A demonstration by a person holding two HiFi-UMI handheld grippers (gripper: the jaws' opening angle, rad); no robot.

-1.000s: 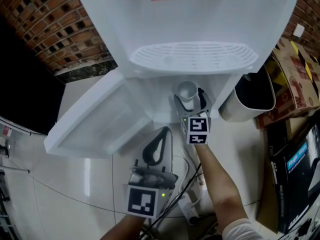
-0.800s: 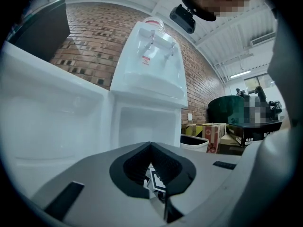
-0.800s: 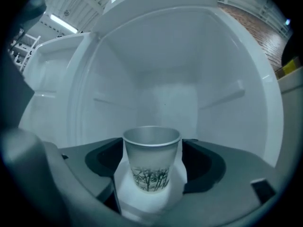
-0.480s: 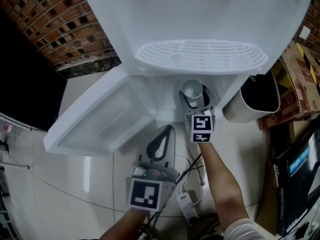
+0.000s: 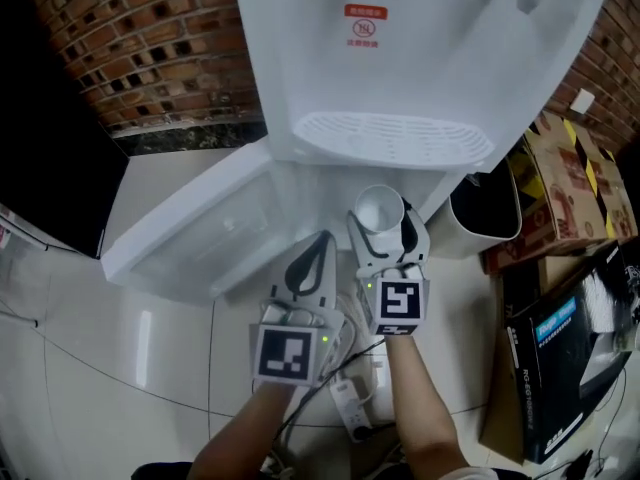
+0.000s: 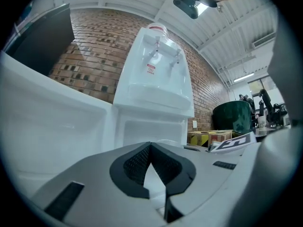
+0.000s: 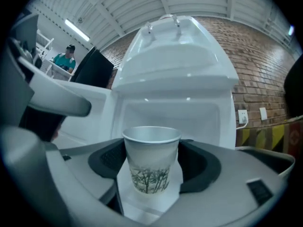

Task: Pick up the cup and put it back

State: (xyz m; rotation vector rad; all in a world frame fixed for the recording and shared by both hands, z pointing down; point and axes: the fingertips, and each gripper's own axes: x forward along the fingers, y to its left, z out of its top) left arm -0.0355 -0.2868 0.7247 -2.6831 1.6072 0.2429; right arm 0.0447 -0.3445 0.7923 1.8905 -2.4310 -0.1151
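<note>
A white paper cup (image 5: 380,208) with a bamboo print (image 7: 151,157) stands upright between the jaws of my right gripper (image 5: 386,226), which is shut on its sides (image 7: 151,167). The cup hangs in front of the open lower cabinet (image 7: 170,112) of the white water dispenser (image 5: 400,58), just below the drip tray (image 5: 395,140). My left gripper (image 5: 323,240) is close by on the cup's left, its jaws shut with nothing in them (image 6: 150,146). The cabinet door (image 5: 200,228) stands swung open to the left.
A dark bin (image 5: 485,203) stands right of the dispenser, with cardboard boxes (image 5: 570,183) and a black carton (image 5: 565,358) beyond it. A power strip and cables (image 5: 350,403) lie on the floor under my arms. A brick wall (image 5: 150,38) is behind.
The right gripper has closed on the cup and drawn it back out of the cabinet toward me. The left gripper has come up beside it.
</note>
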